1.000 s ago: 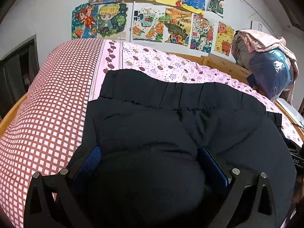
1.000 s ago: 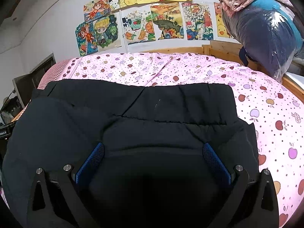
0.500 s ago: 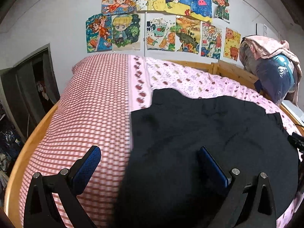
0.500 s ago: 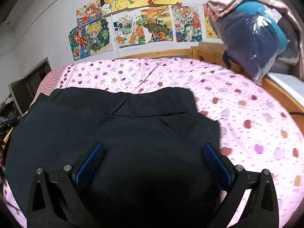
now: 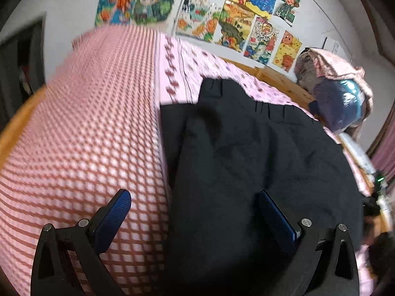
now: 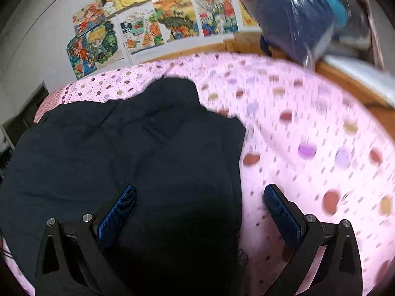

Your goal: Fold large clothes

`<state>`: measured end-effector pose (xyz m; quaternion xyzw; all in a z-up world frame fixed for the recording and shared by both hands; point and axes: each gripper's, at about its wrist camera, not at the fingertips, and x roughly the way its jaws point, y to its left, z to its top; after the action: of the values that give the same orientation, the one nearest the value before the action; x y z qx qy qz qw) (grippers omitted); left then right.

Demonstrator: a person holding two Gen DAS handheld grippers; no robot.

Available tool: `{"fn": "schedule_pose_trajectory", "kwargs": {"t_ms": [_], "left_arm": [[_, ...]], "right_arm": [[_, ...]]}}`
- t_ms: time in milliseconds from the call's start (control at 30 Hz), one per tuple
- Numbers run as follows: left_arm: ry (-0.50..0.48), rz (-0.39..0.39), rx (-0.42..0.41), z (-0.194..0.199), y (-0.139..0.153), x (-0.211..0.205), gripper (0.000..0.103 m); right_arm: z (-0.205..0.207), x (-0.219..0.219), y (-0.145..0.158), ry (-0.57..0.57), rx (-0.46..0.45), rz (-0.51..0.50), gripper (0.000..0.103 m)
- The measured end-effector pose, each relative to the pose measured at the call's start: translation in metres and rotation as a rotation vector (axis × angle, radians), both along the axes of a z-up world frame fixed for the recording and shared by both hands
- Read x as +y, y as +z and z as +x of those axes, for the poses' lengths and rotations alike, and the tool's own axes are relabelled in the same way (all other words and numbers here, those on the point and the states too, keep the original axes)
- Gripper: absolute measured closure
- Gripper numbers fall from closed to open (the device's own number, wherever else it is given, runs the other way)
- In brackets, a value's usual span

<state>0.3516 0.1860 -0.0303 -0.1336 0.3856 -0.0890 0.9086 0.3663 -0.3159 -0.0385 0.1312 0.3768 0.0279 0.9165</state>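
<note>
Black left gripper (image 5: 192, 212) and right gripper (image 6: 200, 207), blue pads, silver screws

Even indoor light, strong motion blur in both views, fisheye bending and dark vignette at edges

White wall (image 5: 74, 7) behind bed, covered with a cluster of colourful cartoon posters (image 5: 209, 14), taped edge to edge; same posters (image 6: 158, 24) in right view. Wooden bed frame (image 5: 276, 74) along the wall side, rail (image 6: 345, 79) also on the far right. Sheet (image 6: 308, 128) pink with coloured dots and apple prints; a red-and-white checked cover (image 5: 86, 123) on the left part of the bed. Bagged bedding bundle (image 5: 340, 103), blue in clear plastic, pink cloth draped over it, sits at the bed's far right corner (image 6: 308, 17). Dark doorway (image 5: 22, 56) at left. Purple curtain (image 5: 385, 153) at far right edge. Both views motion-blurred.
</note>
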Motion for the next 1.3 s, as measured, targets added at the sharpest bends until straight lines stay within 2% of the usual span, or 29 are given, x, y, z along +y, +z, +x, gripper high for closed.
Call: {"fn": "schedule_pose_trajectory", "kwargs": {"t_ms": [67,167,367,500,667,800,867,967,1033,1067,1133,1200,1233,1300], "left_arm": [[-0.015,-0.072,0.022,0.001,-0.01,0.005,0.0],[-0.04,-0.152,0.05,0.003,-0.019,0.011,0.0],[-0.103,-0.187,0.083,0.009,-0.028,0.004,0.0],[-0.149,-0.259,0.122,0.014,-0.04,0.002,0.0],[-0.184,-0.286,0.132,0.01,-0.041,0.002,0.0],[-0.234,-0.333,0.17,0.007,-0.038,-0.006,0.0],[-0.228,-0.294,0.18,0.005,-0.033,-0.016,0.0],[-0.187,-0.274,0.201,0.004,-0.027,-0.023,0.009],[-0.157,-0.271,0.211,0.003,-0.024,-0.022,0.021],[-0.146,-0.268,0.214,0.002,-0.022,-0.022,0.025],[-0.125,-0.244,0.208,-0.002,-0.014,-0.024,0.044],[-0.11,-0.23,0.185,-0.006,-0.006,-0.026,0.057],[-0.103,-0.217,0.164,-0.01,0.002,-0.03,0.064],[-0.098,-0.172,0.133,-0.014,0.016,-0.038,0.073]], "right_arm": [[-0.001,-0.004,-0.013,0.002,0.011,0.051,0.001],[0.0,-0.003,-0.022,0.007,0.01,0.069,0.001],[0.006,-0.005,-0.036,0.031,0.041,0.129,0.001],[0.008,-0.005,-0.043,0.045,0.039,0.164,0.001],[0.008,-0.003,-0.051,0.113,0.056,0.243,0.001],[0.013,-0.001,-0.053,0.178,0.13,0.342,0.001],[0.014,0.002,-0.056,0.196,0.169,0.382,0.001],[0.014,0.012,-0.059,0.182,0.188,0.408,0.001],[0.013,0.018,-0.06,0.155,0.19,0.425,0.004],[0.012,0.021,-0.061,0.146,0.186,0.431,0.009],[0.01,0.023,-0.062,0.125,0.182,0.444,0.021],[0.007,0.024,-0.061,0.102,0.181,0.459,0.038],[0.006,0.027,-0.059,0.091,0.178,0.458,0.043],[0.006,0.028,-0.052,0.091,0.168,0.449,0.062]]}}
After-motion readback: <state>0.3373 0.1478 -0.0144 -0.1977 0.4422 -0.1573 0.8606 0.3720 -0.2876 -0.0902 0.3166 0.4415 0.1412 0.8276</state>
